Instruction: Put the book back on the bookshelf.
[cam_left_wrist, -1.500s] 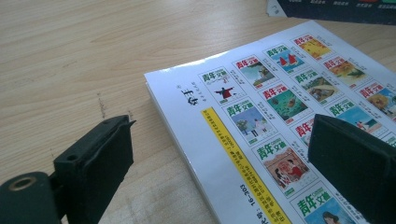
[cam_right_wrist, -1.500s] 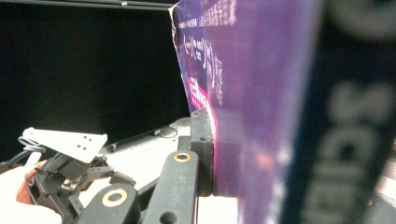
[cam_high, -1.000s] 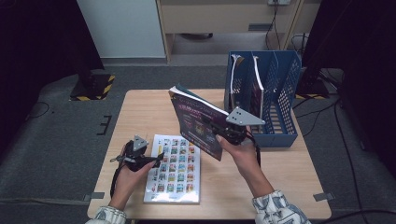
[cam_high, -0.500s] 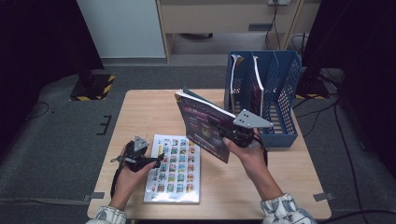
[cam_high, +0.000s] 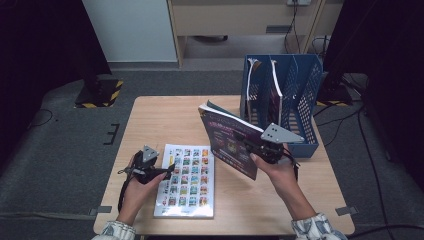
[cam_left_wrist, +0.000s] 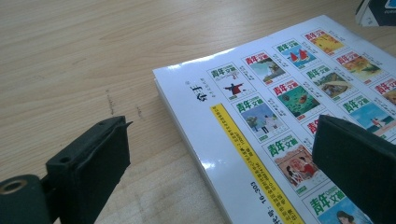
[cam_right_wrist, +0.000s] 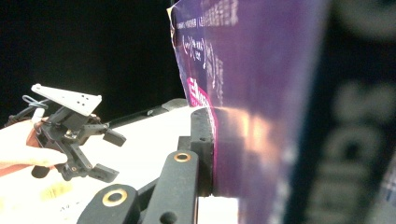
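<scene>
Above the table's right side, a purple magazine (cam_high: 230, 145) held tilted.
Right gripper (cam_high: 255, 149) pinches it; left gripper (cam_high: 167, 170), jaws spread, rests over the white magazine (cam_high: 187, 182).

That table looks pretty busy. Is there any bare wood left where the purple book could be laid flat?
Yes. The far left of the table is bare, from its back edge down to the white magazine. A strip between that magazine and the right hand is bare too. The right side is crowded: the blue file rack stands there, with the purple book held beside it.
</scene>
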